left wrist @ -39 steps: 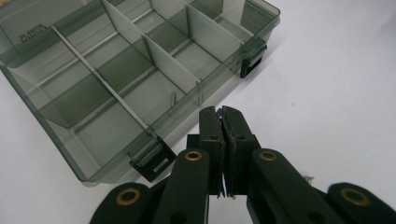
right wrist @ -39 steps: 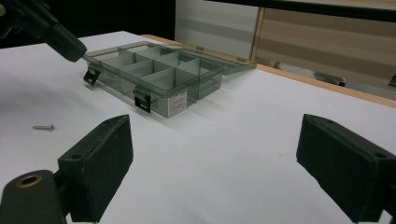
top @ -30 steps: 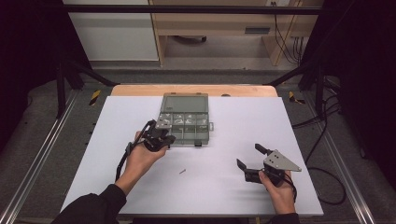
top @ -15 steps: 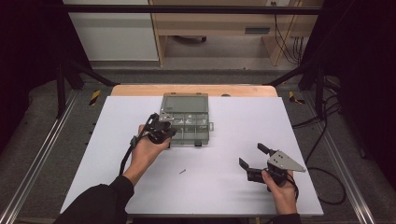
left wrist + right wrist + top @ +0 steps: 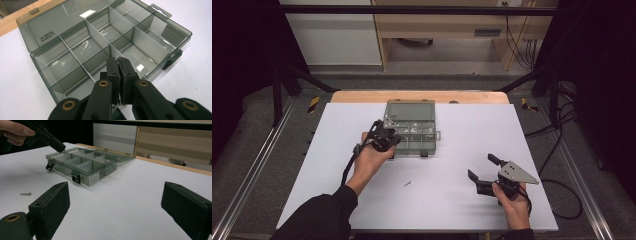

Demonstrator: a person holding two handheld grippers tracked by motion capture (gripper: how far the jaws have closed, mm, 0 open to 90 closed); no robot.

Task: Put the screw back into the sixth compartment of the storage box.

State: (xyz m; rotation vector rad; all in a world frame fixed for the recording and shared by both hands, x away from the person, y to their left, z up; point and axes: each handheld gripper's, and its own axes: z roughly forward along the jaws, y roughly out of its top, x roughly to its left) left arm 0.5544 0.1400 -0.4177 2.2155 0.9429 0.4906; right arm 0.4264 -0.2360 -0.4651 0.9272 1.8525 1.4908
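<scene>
A smoky transparent organizer box (image 5: 409, 108) lies at the table's far middle, its lid folded flat behind it and its compartments (image 5: 96, 33) looking empty. My left gripper (image 5: 388, 138) hovers over the box's near left corner, jaws pressed shut (image 5: 119, 60) just above a divider, with nothing visible between them. In the right gripper view that same gripper (image 5: 60, 148) points down at the box (image 5: 85, 173). A small screw (image 5: 408, 183) lies loose on the white table in front of the box, also seen as a screw (image 5: 26, 193) at left. My right gripper (image 5: 482, 167) rests at the near right, open and empty (image 5: 117, 205).
The white table top (image 5: 462, 125) ends in a wooden strip (image 5: 362, 96) at the far edge. Black latches (image 5: 75, 177) stick out of the box's near side. Cables (image 5: 557, 200) trail off the table's right edge. Metal rails run along both sides.
My left gripper has moved forward, away from the person, from in front of the box to above its near left corner. The right gripper has hardly shifted.
</scene>
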